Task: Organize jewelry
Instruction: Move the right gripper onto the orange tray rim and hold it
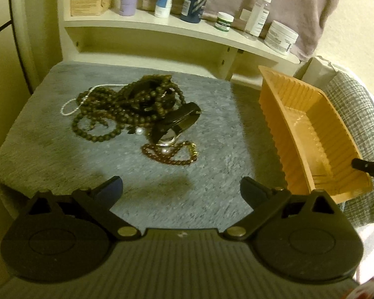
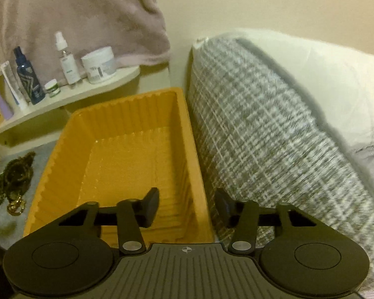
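Two views share one grey mat (image 1: 49, 134). In the left wrist view a tangle of dark bead necklaces (image 1: 127, 107) lies at centre frame with a thin silver chain (image 1: 69, 107), a black clip (image 1: 179, 122) and a brown-and-gold beaded bracelet (image 1: 172, 153) below it. The orange tray (image 1: 309, 114) sits at the right, apart from the heap and holding nothing that shows. The left gripper (image 1: 182, 189) hangs spread wide over bare mat, nothing between its fingers. Only the right wrist view shows the checked cushion (image 2: 274, 134) pressed against the tray's right wall; there the right gripper (image 2: 187, 206) straddles that wall, half spread, pinching nothing. A shelf (image 1: 162, 22) of bottles and jars runs behind
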